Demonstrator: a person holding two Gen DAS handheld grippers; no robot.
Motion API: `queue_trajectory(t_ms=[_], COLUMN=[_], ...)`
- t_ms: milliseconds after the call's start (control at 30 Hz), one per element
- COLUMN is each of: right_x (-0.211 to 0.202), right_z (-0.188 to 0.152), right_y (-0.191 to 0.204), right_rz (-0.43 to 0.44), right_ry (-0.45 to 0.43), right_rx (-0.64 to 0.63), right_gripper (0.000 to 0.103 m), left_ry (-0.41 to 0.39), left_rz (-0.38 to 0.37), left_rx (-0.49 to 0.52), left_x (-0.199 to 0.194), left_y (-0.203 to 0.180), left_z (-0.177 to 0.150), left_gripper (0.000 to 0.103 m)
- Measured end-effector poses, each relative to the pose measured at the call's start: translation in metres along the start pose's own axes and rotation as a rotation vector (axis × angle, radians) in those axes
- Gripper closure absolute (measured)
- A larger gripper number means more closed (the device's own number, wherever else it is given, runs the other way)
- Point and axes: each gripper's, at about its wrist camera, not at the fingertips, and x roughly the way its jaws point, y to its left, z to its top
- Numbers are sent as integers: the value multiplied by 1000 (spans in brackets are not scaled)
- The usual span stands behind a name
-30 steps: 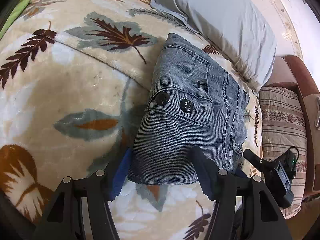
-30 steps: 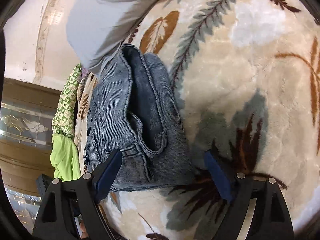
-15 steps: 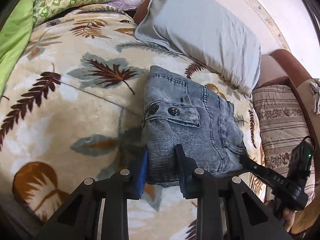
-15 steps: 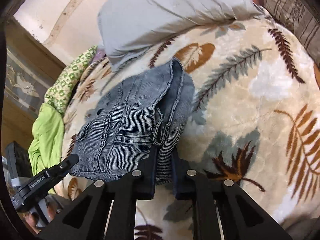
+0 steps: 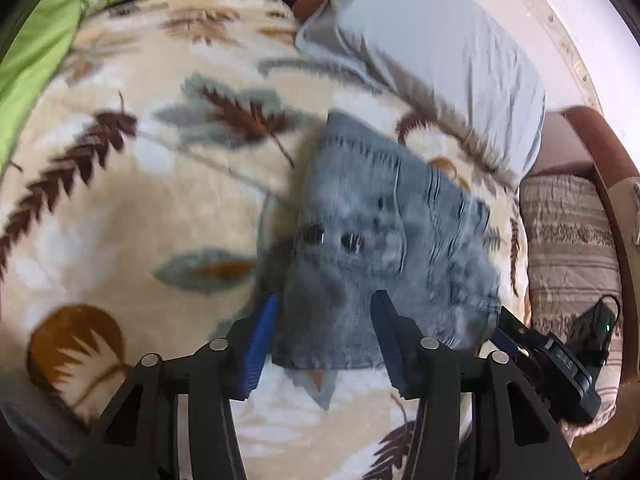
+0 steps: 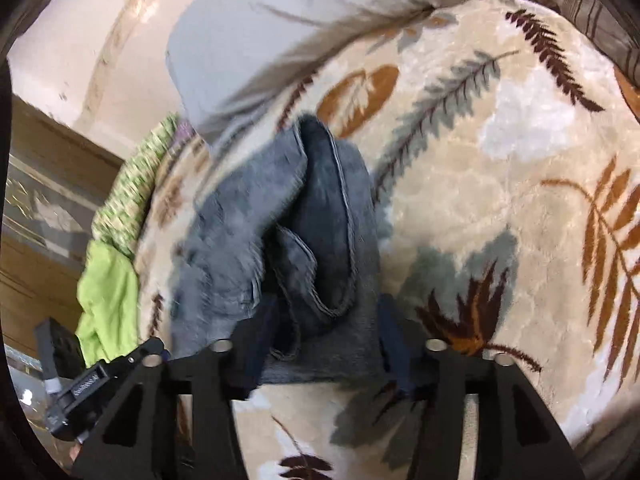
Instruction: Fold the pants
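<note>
On the leaf-print blanket [image 5: 120, 216] covering the bed, folded pants [image 5: 384, 248] of grey-blue denim lie as a compact bundle, partway between the blanket's near edge and the grey pillow [image 5: 440, 52] at its far edge. Frames are motion-blurred; fine detail of the fabric is not readable.

Left wrist view: left gripper [image 5: 324, 312] sits over the near edge of the bundle. Jaws have just been opening; blue pads [image 5: 260, 340] stand apart, one at the left side of the denim's near corner, the other over the cloth nearer its middle. Fabric lies between them but the pads do not press on it: released. Two dark buttons [image 5: 352, 240] show on the top layer. The other gripper's black body enters at the lower right, at the bundle's right corner.

Right wrist view: right gripper [image 6: 324, 316] is at the near end of the bundle, where rolled hem layers stack. Jaws have just been opening as well; a fold of the pants [image 6: 320, 240] runs between the dark pads, which stand slightly clear of the cloth on both sides: not clenched, as far as the blur allows.

Surroundings: green cloth [image 6: 108, 288] bunched at the blanket's left edge, a patterned green-and-white fabric [image 6: 136, 188] just beyond it. Striped cushion [image 5: 572, 240] on a brown seat beside the bed's right edge. Pale wall [image 6: 100, 40] behind the pillow
</note>
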Motion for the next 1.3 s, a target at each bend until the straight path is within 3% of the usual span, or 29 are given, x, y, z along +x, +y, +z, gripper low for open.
queue_trajectory(t_ms=[67,200,400,500,567,667,767,933,1000,1133,1233,1300], right_x=[-9,-5,24,41,51,56,57,49,50,54,43,36], right_z=[2,16,48,40,39,45,48,55,56,57,61,65], right_y=[0,15,34,24,15,12,12,11,9,7,8,6], right_rz=[29,35,50,32,-1,11,5,38,47,49,36,72], right_ry=[-23,-1,20,22,47,55,49,27,32,63,21,2], right_rx=[-7,-33,-75,-88,-54,-30,-28,-7,-1,1,-12,0], right_gripper=[34,33,29,29,28,28,28,28,23,23,23,23], left_ry=[-10,24,123,88,63,37,60,5,8,48,65,85], left_rz=[15,34,34,51,12,-19,-17,-65,-70,7,24,9], left_rx=[-4,27,8,0,-16,-20,-35,-110,-125,-78,10,31], left_x=[-7,-8,43,59,60,64,74,67,66,71,70,76], left_y=[-2,-9,-8,-1,1,-1,4,16,18,5,-15,-18], left_z=[8,30,63,63,64,63,63,70,75,82,85,87], left_gripper=[43,41,38,40,39,38,39,38,38,40,39,38])
